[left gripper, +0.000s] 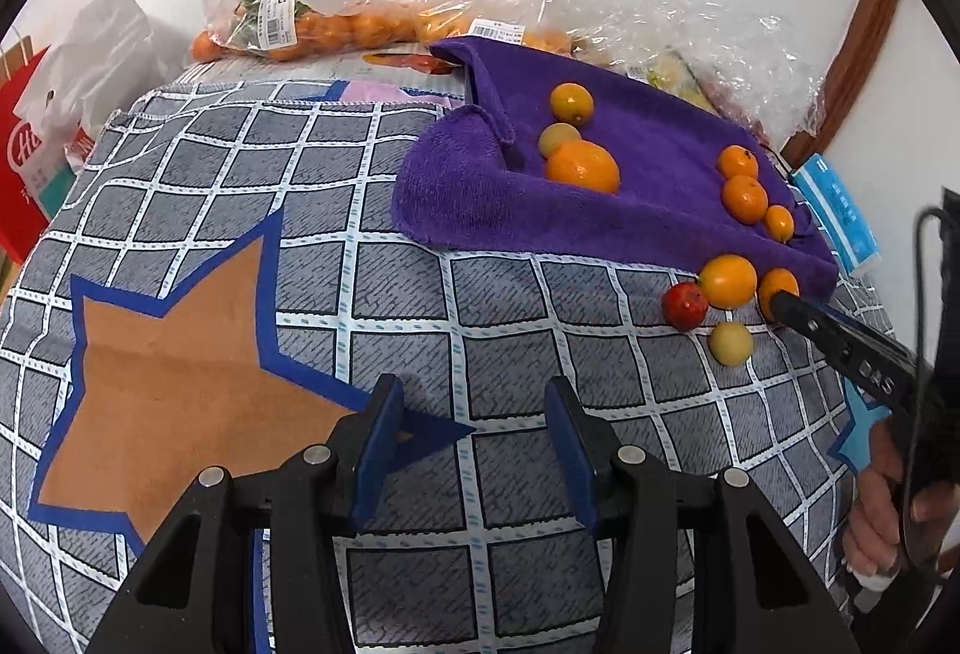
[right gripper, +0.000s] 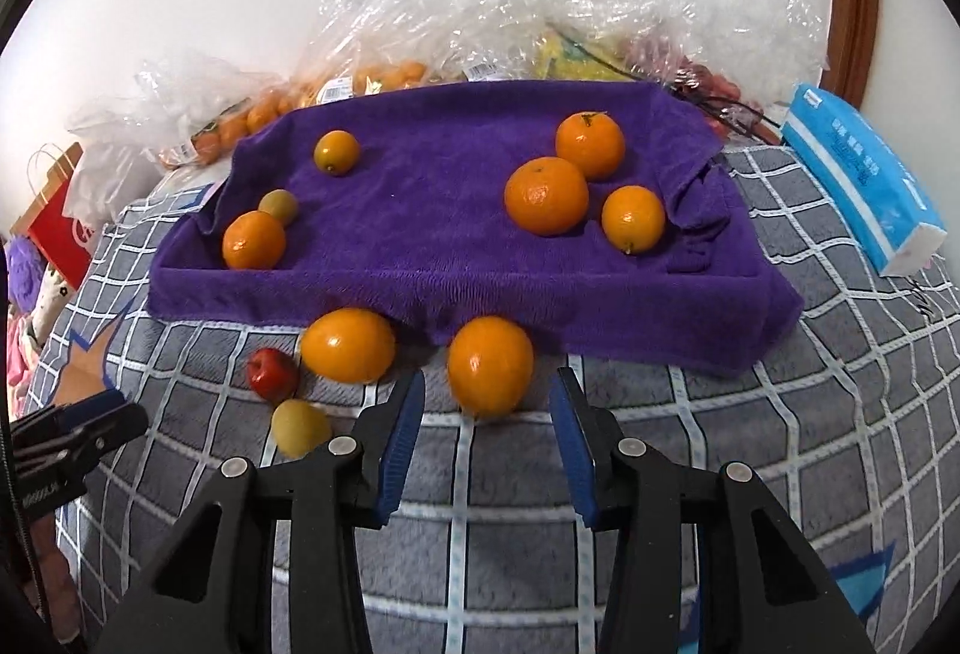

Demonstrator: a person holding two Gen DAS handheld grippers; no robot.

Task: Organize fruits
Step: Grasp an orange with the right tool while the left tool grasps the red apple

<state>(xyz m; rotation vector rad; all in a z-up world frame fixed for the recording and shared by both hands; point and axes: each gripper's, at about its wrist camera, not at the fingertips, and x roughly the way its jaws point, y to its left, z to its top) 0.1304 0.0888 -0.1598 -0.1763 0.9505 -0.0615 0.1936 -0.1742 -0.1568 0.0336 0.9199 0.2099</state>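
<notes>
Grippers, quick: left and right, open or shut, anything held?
Left gripper: open, nothing between its fingers.
Right gripper: open around the orange off the purple towel, pads not touching it yet.

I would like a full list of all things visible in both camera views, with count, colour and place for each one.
purple towel: one, purple, on the checked cover near the wall.
orange fruits on towel: four, orange, three at the right, one at the left.
small yellowish fruits on towel: two, at the left.
fruits off towel: four on the cover by the towel's front edge: two orange, one red, one pale yellow.
checked cover: one, grey and white, with stars.
plastic bags: several, clear, by the wall, holding fruit.
tissue pack: one, blue, right.
paper bag: one, red, left.
left gripper: jaws open, empty.
right gripper: jaws open around an orange fruit.
</notes>
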